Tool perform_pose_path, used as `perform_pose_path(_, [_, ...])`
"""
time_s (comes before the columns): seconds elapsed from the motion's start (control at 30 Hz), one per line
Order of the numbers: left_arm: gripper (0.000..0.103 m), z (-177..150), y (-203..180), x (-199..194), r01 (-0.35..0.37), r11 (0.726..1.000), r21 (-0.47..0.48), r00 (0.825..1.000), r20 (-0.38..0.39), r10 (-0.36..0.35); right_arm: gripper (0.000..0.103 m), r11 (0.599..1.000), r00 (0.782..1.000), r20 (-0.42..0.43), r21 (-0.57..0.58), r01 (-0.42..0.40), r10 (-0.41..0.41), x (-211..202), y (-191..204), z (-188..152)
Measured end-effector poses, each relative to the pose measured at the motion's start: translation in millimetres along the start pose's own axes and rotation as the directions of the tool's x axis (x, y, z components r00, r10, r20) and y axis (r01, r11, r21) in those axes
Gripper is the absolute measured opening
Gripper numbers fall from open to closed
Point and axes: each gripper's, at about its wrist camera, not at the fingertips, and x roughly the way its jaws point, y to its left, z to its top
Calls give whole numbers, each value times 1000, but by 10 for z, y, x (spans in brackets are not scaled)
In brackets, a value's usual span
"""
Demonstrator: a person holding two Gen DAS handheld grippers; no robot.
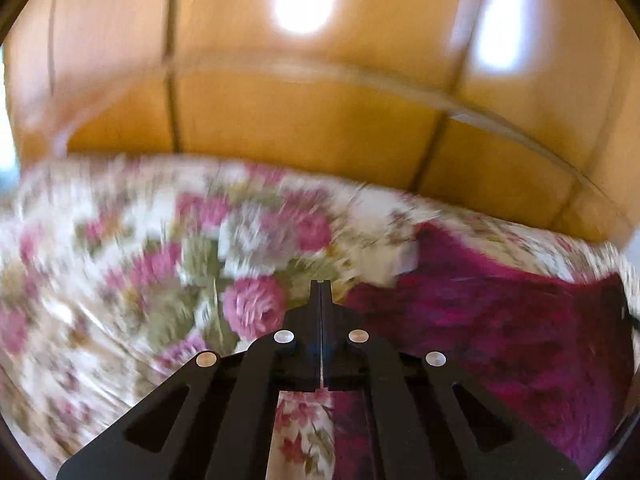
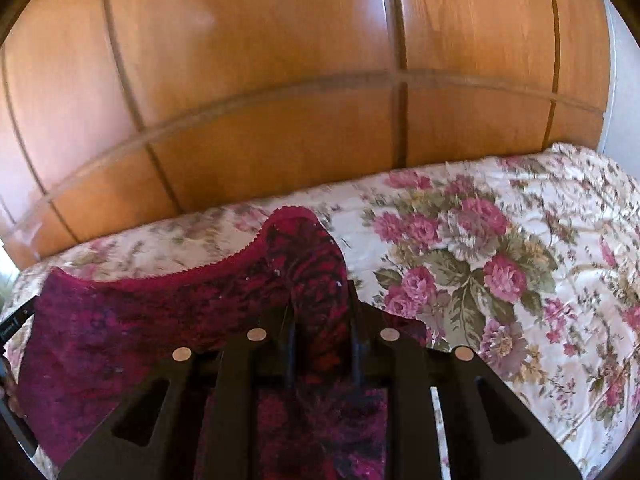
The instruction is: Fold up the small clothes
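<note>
R gripper (image 2: 320, 292) jaws narrow, clamped on a bunched edge of the garment (image 2: 132, 328), which is spread over the floral bedspread (image 2: 500, 248) w/ wood panels (image 2: 260, 80) behind. L gripper (image 1: 321, 286) jaws fully closed, nothing between; garment just to its right

The view is smeared with motion blur. At lower centre the left gripper (image 1: 321, 286) has its two black fingers (image 1: 316, 308) pressed together, with nothing visible between them. Beneath and to the left spreads a floral bedspread (image 1: 120, 272), cream with pink roses and green leaves. A dark magenta garment (image 1: 500, 332) fills the lower right, lying on the bedspread. Across the upper half stands a wooden panelled wall (image 1: 300, 120), with two bright glares near the top.
</note>
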Motion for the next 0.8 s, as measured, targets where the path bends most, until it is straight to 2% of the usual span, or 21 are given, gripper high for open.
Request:
perform_pose_path(0.1, [0,-82,206,316,-15,995,-97,994,-107,4,28,1000,999,-51,8,19,-19,206,-52,-36])
perform_pose_path(0.2, [0,-129,486,292,66,968,-240,988,-117,-97,32,999,994,-108,14,39,-37,403,-87,-77])
perform_pose_path(0.27, [0,-121,544,124,112,966,-233,989,-70,-132,34,999,991,-123,6,44,-43,468,-87,-69])
perform_pose_path(0.33, [4,-101,467,-113,115,984,-139,993,-19,-119,35,999,989,-140,-11,52,-53,516,-66,-68])
perform_pose_path(0.37, [18,-98,417,-191,130,985,-112,991,-10,-132,36,999,988,-144,-13,52,-54,526,-56,-66])
perform_pose_path(0.4, [26,-96,344,-292,161,984,-77,987,6,-161,37,998,988,-147,-16,53,-54,523,-49,-72])
perform_pose_path(0.47, [62,-96,169,-410,196,981,-2,981,15,-195,38,998,988,-140,-18,55,-57,513,-40,-87])
perform_pose_path(0.5, [68,-80,98,-406,209,978,20,978,2,-209,38,998,989,-136,-19,55,-57,514,-42,-94])
perform_pose_path(0.53, [69,-73,30,-387,234,972,28,972,-12,-234,38,998,989,-133,-17,54,-56,505,-43,-99])
perform_pose_path(0.6, [68,-61,-67,-304,274,961,26,961,-54,-273,38,998,990,-128,-17,54,-55,486,-36,-89])
perform_pose_path(0.63, [51,-64,-127,-229,285,958,31,956,-81,-282,37,998,991,-124,-20,54,-56,472,-28,-85])
perform_pose_path(0.67, [25,-83,-201,-141,261,964,55,962,-102,-255,37,998,991,-119,-24,53,-56,455,-17,-76])
perform_pose_path(0.7, [24,-81,-247,-96,236,969,73,968,-107,-228,36,998,992,-113,-26,53,-55,427,-8,-61])
perform_pose_path(0.73, [18,-101,-281,-72,212,975,73,974,-92,-205,35,998,993,-104,-22,52,-54,397,-2,-41])
perform_pose_path(0.8, [17,-94,-296,-33,178,982,62,982,-75,-173,32,999,996,-74,-11,43,-44,322,14,16])
